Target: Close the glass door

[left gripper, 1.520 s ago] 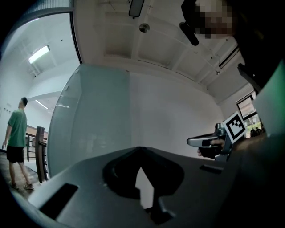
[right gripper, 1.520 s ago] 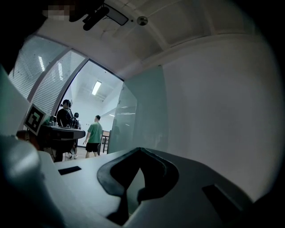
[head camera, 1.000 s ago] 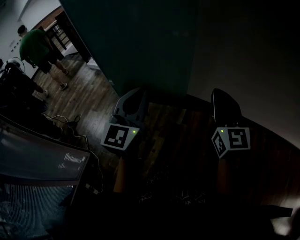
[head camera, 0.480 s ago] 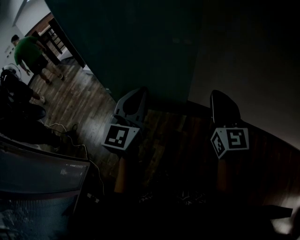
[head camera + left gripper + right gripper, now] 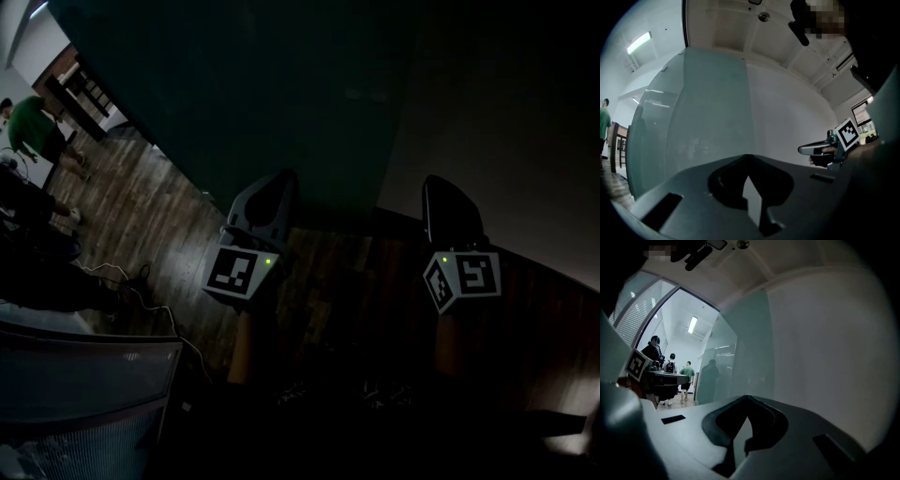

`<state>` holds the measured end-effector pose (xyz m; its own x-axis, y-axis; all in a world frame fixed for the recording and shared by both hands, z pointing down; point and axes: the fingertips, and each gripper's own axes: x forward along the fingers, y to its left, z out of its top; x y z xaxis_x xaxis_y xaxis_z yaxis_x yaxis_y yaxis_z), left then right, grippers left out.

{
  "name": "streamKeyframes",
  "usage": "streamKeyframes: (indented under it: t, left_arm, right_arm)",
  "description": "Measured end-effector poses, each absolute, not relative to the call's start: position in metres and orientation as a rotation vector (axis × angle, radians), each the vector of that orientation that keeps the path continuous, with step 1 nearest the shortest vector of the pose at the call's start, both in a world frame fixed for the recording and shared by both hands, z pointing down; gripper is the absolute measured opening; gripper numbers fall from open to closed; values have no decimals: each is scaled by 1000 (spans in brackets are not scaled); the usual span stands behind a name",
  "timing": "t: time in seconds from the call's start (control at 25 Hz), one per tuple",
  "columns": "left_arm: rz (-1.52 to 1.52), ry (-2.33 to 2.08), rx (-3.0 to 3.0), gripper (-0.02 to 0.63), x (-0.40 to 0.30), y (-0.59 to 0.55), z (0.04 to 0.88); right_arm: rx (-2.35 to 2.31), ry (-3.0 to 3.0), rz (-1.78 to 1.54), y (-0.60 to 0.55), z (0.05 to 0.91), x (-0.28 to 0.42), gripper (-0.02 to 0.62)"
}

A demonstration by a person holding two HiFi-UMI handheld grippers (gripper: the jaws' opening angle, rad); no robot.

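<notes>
The glass door point(image 5: 262, 94) is a tall teal panel straight ahead; it fills the left half of the left gripper view point(image 5: 693, 126) and shows as a frosted pane in the right gripper view point(image 5: 750, 348). My left gripper point(image 5: 274, 187) points level at the door's lower part, near its right edge. Its jaws are shut with nothing between them. Whether it touches the glass I cannot tell. My right gripper point(image 5: 442, 192) points level at the white wall point(image 5: 487, 122) beside the door, shut and empty.
Left of the door an opening shows a wooden floor point(image 5: 141, 206) and a person in a green shirt point(image 5: 33, 131). More people stand by a desk in the right gripper view point(image 5: 670, 376). A monitor point(image 5: 75, 375) and cables point(image 5: 122, 272) lie at the lower left.
In the head view the door's left edge and the green-shirted person have slid left, so the opening looks narrower. Both grippers keep their places in the picture and stay shut.
</notes>
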<state>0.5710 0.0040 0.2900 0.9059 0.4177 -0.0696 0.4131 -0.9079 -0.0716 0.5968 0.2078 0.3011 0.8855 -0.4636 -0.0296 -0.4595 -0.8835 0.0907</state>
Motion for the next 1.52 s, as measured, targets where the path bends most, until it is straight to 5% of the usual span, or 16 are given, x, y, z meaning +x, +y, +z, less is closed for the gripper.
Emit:
streamKeyframes:
  t: [1.52]
  left_arm:
    - [80, -601, -3011, -9, 751, -11, 300]
  right_arm:
    - [2945, -862, 19, 186, 327, 808, -6]
